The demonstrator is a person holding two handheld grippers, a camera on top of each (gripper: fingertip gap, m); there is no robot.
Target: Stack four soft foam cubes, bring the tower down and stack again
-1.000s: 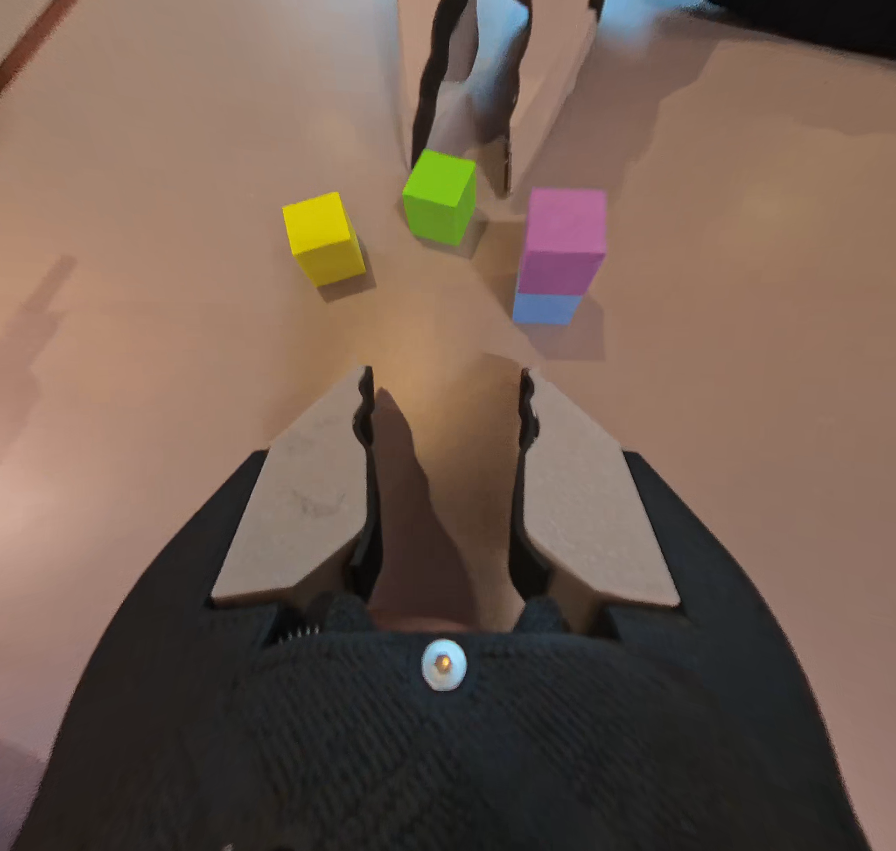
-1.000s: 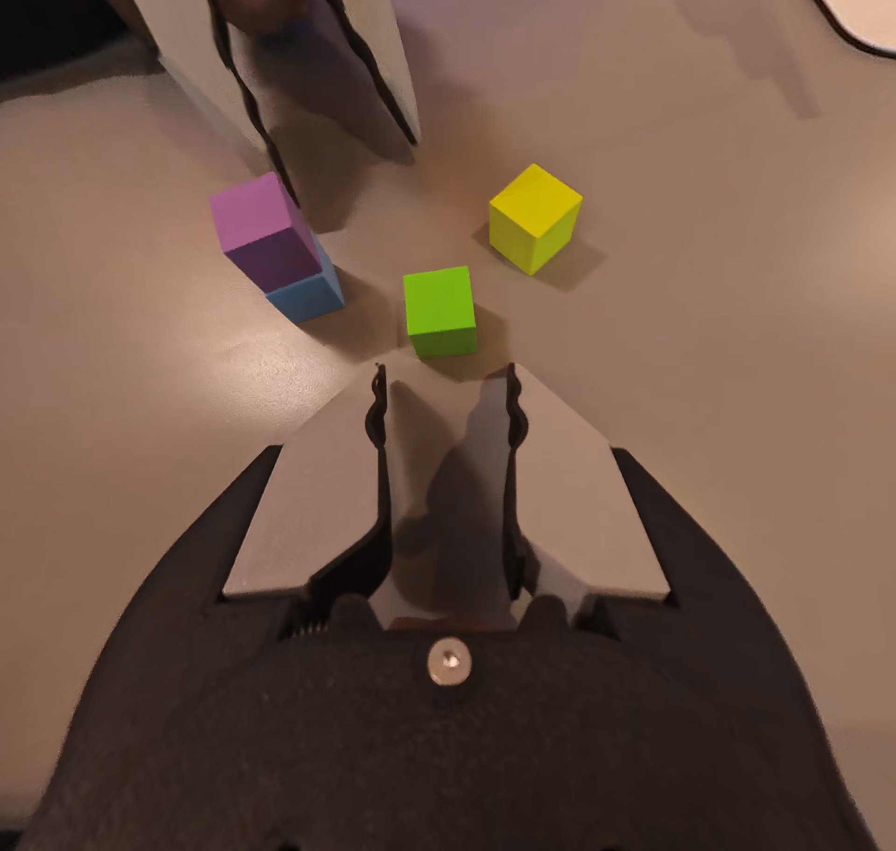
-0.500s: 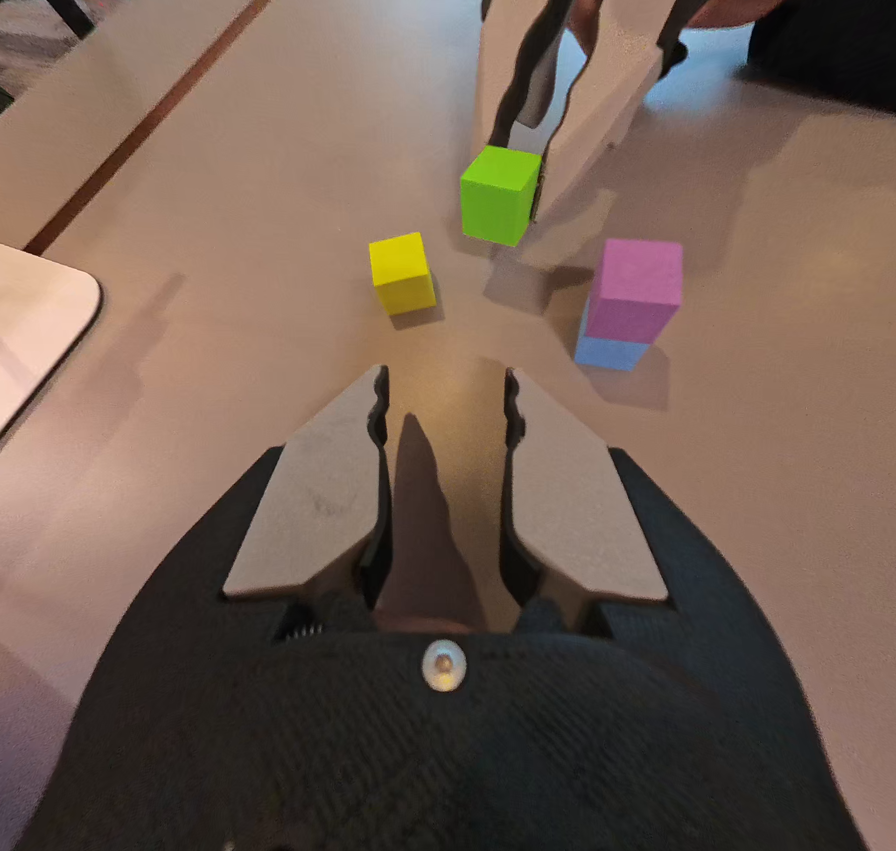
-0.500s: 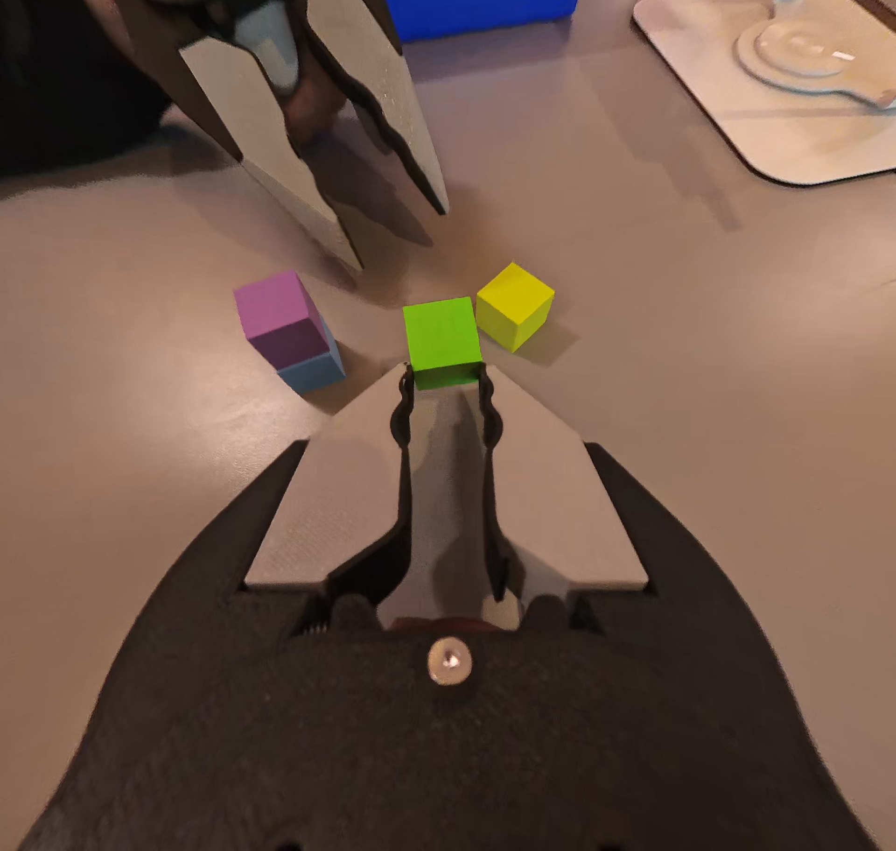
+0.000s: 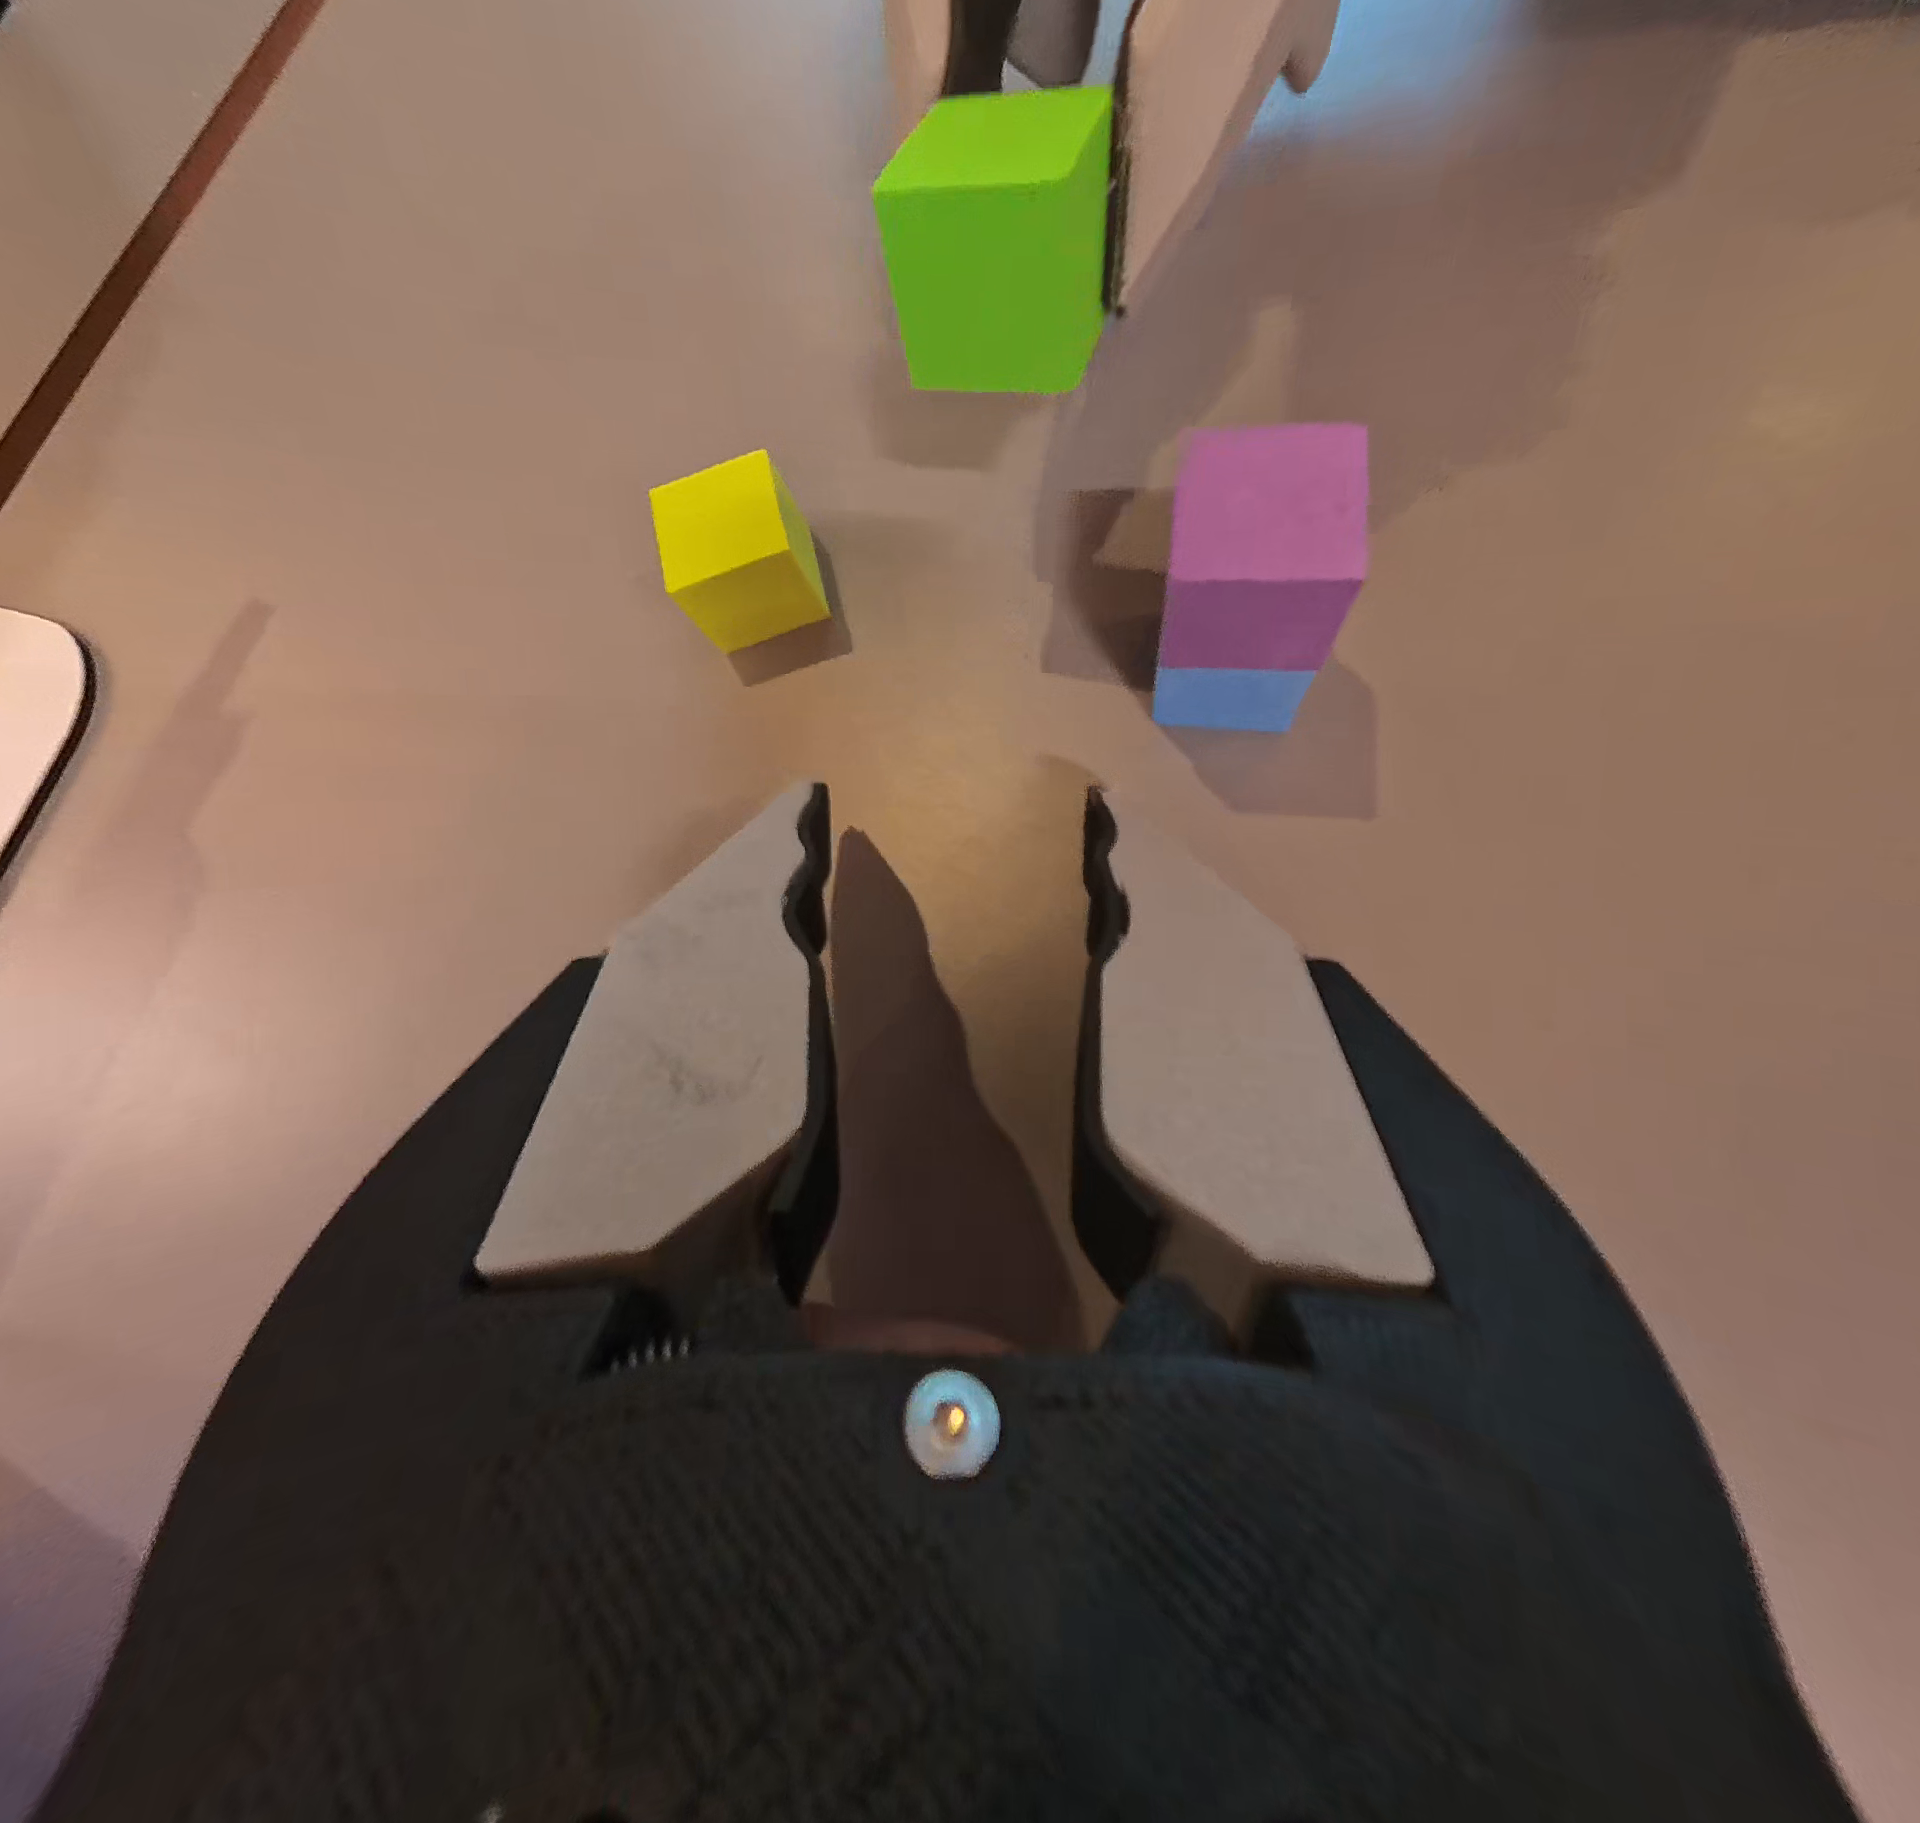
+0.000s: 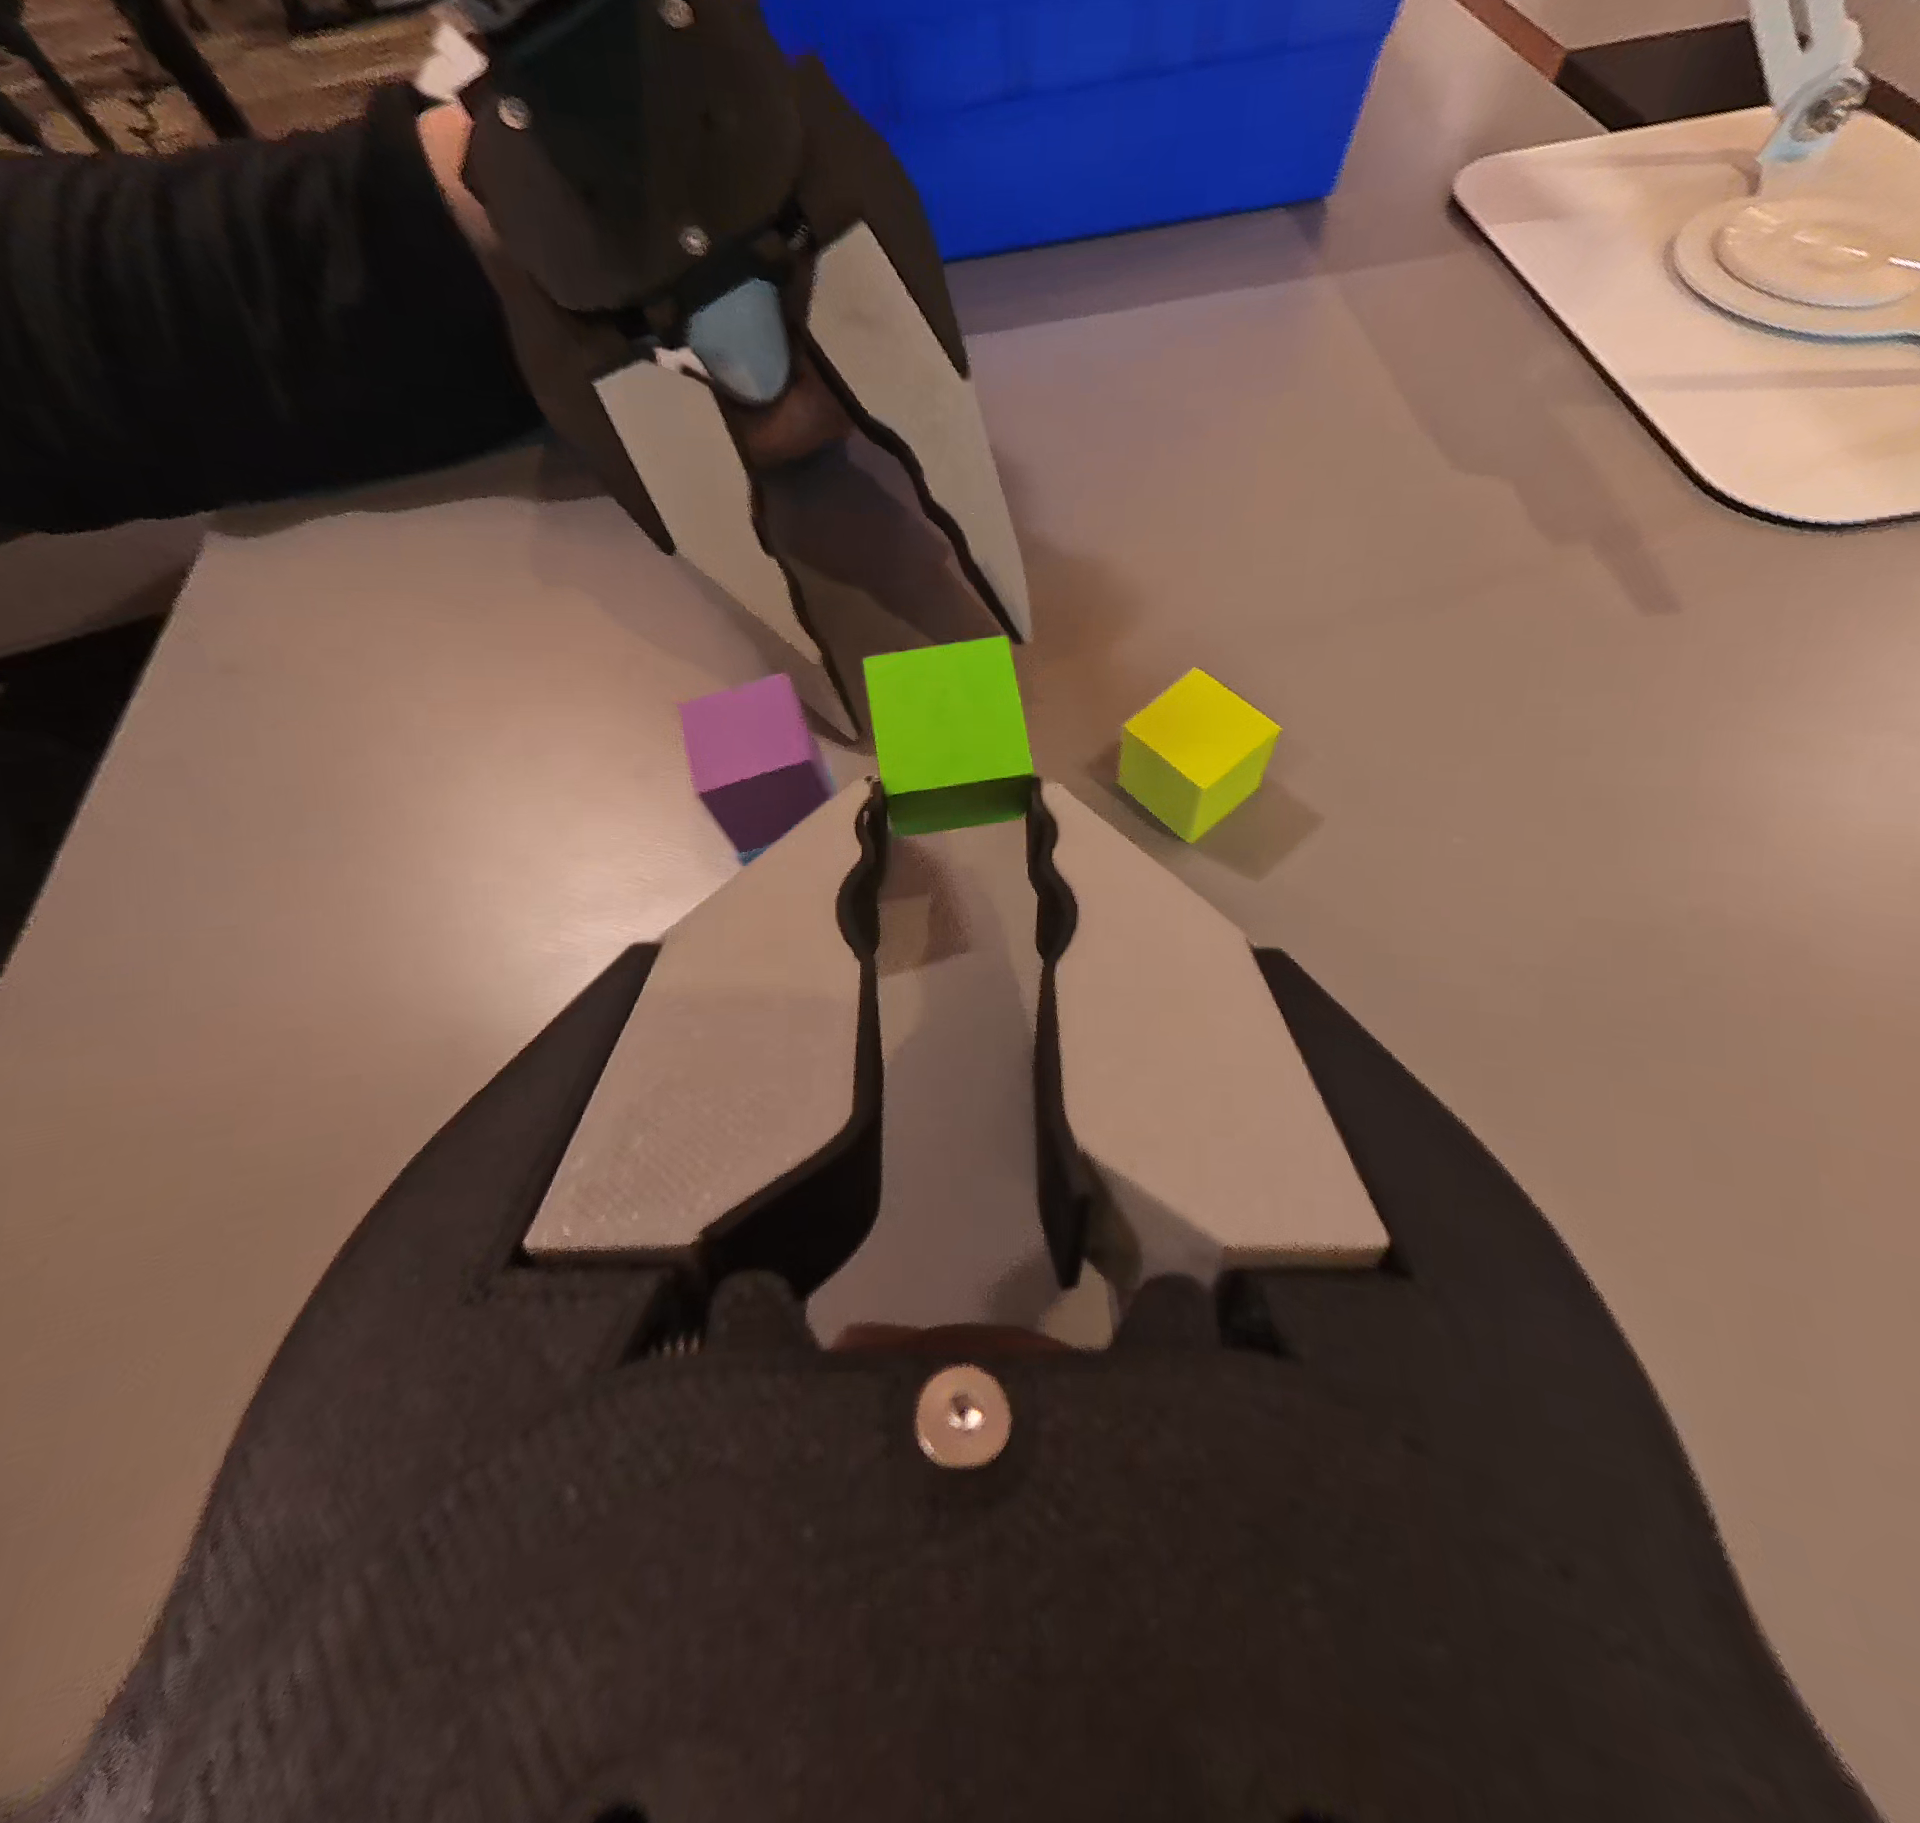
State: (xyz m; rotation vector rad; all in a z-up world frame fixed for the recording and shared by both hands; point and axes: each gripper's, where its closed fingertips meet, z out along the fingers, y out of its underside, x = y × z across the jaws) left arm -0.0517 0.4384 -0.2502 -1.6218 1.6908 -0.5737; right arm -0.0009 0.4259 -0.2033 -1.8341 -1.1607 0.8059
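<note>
Right gripper (image 6: 954, 805): I am holding the green cube (image 6: 948, 724) between the fingertips, jaws drawn in to the cube's width, and it is hanging clear of the table (image 6: 1455, 838); its shadow is falling on the surface beneath.
Why held so: I am gripping it only at the tips, by my reading so the fingers will stay out of the way when it goes onto the stack.
Left gripper (image 5: 956, 807): I am keeping it empty, jaws parted to a middling gap, hovering near the stack and pointing across the cubes; I judge it is waiting for the last cube.
Stack so far: the purple cube (image 5: 1268, 547) is sitting on the blue cube (image 5: 1231, 698), edges fairly flush, just beside the lifted green one in the right wrist view.
Yellow cube (image 5: 732, 547): it is resting alone on the table, turned a little, apart from the stack.
Look of the cubes: they are showing matte, plain faces with crisp edges; I am seeing no dent in the green one where the fingers are pressing, though the contact is partly hidden.
Progress: two of four are stacked, the third is in the air, so I am judging this as a build under way.
Background: a blue bin (image 6: 1039, 59) and a white stand base (image 6: 1714, 319) are sitting well behind the cubes.
</note>
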